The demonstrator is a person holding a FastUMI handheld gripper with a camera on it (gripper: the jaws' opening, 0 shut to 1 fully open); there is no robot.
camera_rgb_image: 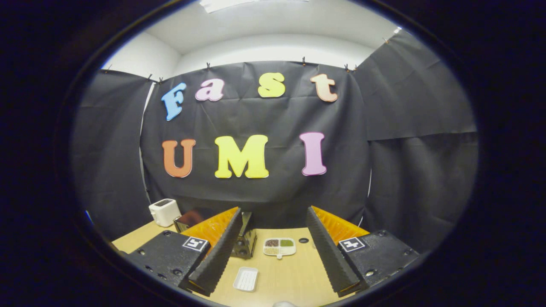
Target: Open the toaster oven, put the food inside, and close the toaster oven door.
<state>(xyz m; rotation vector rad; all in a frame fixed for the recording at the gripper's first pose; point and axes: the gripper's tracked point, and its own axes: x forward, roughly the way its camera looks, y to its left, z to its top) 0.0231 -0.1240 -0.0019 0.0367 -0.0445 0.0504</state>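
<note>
My gripper is held above the wooden table, open, with nothing between its fingers. The dark toaster oven stands at the back of the table, mostly hidden behind the left finger. Its knob side shows just inside that finger and a piece of its glass front shows outside it. I cannot tell how the door stands. A white divided plate of food lies on the table ahead, between the fingers and just right of the oven. A small white ribbed tray lies nearer to me, close to the left finger.
A white pop-up toaster stands at the table's back left corner beside the oven. A small dark round hole marks the tabletop right of the plate. Black cloth walls close the booth behind and at both sides.
</note>
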